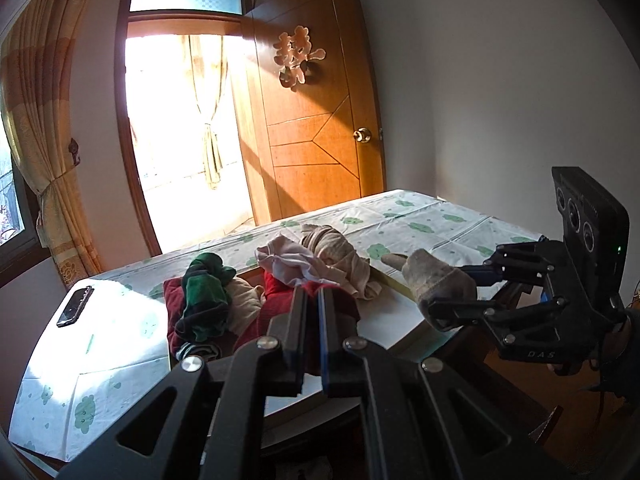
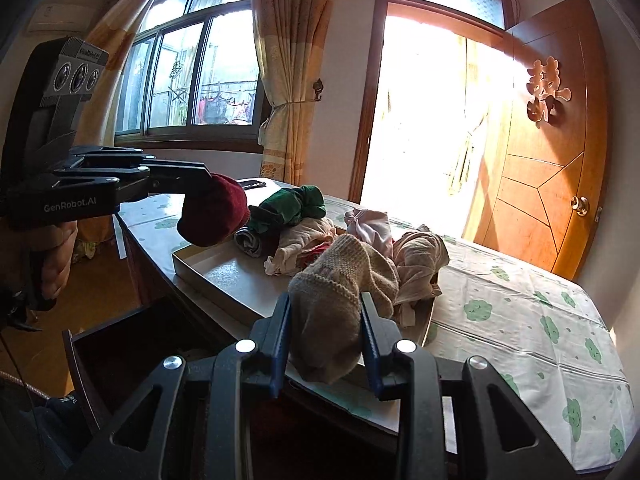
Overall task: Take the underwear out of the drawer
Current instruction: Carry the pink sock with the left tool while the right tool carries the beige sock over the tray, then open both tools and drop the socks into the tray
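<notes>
Two garments are up off the pile: the right gripper (image 2: 326, 344) fingers clamp a beige knit piece (image 2: 344, 300), while the left gripper (image 2: 200, 184) fingers are pinched narrow on a dark red piece (image 2: 218, 216). Each hangs beyond the fingers by a small bite, so a snag on the clothes heap (image 2: 304, 236) ahead of the fingers could pull it free.

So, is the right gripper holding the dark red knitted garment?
No, the right gripper has its fingers closed on a beige knitted garment; the dark red knitted garment is in the left gripper.
</notes>
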Available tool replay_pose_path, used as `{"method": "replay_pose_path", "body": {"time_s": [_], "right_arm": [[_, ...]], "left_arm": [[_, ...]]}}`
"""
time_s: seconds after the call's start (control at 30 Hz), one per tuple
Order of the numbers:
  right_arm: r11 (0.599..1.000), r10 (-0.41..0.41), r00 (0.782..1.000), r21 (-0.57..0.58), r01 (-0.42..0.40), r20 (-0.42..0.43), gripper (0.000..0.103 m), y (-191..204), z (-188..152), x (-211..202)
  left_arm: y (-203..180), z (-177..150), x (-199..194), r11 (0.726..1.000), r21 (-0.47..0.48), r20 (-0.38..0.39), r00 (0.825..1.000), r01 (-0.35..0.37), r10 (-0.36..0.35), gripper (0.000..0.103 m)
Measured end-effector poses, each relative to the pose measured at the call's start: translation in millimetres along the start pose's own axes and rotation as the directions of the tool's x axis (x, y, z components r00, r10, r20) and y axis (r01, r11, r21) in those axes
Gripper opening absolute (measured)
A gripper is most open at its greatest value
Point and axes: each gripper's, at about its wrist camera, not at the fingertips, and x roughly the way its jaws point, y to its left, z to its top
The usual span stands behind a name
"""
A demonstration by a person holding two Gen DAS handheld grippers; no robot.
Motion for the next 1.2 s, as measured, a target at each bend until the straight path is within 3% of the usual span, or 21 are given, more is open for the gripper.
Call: {"method": "replay_pose_path", "body": {"time_s": [0.37,0.77,1.2], "right_arm": [[0.999,-0.014,0.998,0.029,0.015,-0.055,0.034,-16.5,6.5,36.2],[0.998,-0.012,0.988,0.066,0.022,-0.151,0.034,-31.0,-4.3,74.0],[0.996,-0.009,0.979,0.087,0.028,-0.202,0.035,-39.0,-14.2,86.2]], "left_arm": [[-4.1,6.8,50.6,1.0,0.003,-0.065,0.998,-0.006,0.006,0.002],[-12.1,-9.7,105.9,1.0,-0.001,-0.16,0.987,-0.01,0.01,0.002],[-18.9,-23.8,138.8,1.0,-0.011,-0.244,0.97,-0.001,-0.002,0.002]]}}
